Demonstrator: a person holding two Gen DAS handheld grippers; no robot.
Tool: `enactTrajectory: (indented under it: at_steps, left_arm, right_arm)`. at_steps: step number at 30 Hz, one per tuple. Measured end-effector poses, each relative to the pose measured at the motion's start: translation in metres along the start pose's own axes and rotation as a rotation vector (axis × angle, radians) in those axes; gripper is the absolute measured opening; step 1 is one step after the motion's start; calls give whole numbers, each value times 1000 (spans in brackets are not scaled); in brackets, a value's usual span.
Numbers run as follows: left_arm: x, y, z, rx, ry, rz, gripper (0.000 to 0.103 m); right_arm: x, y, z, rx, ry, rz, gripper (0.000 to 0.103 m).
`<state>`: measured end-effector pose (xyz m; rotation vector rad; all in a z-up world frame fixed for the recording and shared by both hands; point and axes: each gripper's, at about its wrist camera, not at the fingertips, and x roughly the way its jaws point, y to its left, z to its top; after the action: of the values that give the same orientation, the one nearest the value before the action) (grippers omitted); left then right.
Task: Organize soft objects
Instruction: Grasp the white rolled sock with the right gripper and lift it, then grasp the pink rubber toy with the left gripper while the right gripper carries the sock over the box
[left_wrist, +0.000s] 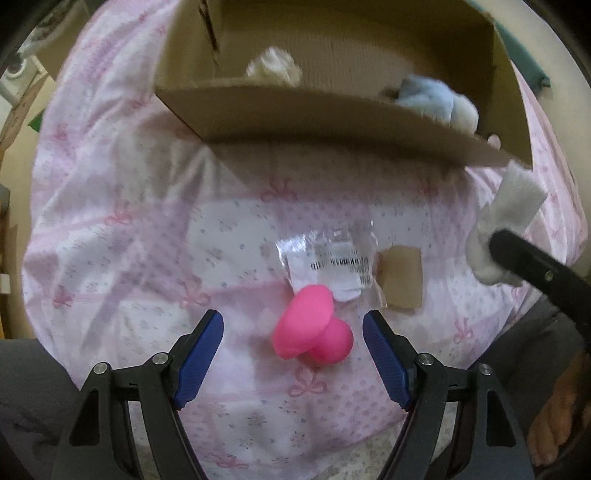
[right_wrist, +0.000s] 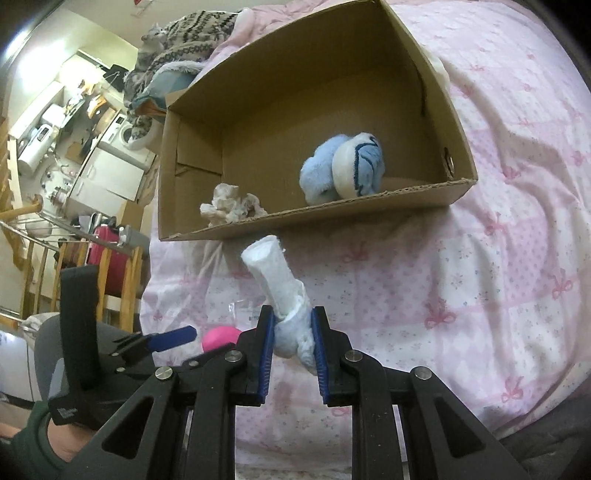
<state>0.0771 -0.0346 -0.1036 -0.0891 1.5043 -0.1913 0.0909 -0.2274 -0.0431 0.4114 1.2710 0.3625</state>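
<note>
A pink soft toy lies on the pink bedsheet between the open fingers of my left gripper, which is empty. My right gripper is shut on a white rolled sock and holds it above the sheet, in front of the cardboard box. The sock also shows in the left wrist view. Inside the box lie a blue and white plush and a crumpled white cloth. The pink toy shows at the left in the right wrist view.
A clear plastic bag with a barcode label and a brown cardboard scrap lie on the sheet behind the pink toy. Knitted clothes are piled behind the box. The bed's left edge drops to a wooden railing.
</note>
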Motion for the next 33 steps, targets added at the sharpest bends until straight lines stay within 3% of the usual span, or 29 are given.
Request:
enactTrajectory:
  at_steps: [2, 5, 10, 20, 33]
  left_arm:
    - [5, 0, 0, -6, 15, 2, 72]
    - [9, 1, 0, -8, 43, -20, 41]
    - [-2, -2, -2, 14, -6, 6, 41]
    - [-24, 23, 0, -82, -131, 115, 41]
    - [-29, 38, 5, -134, -148, 142, 41]
  right_arm:
    - [1, 0, -1, -6, 1, 2, 22]
    - [7, 6, 1, -15, -4, 13, 22]
    - [8, 8, 0, -29, -3, 10, 22]
    - [12, 10, -3, -43, 13, -14, 22]
    - [26, 15, -5, -53, 49, -70, 22]
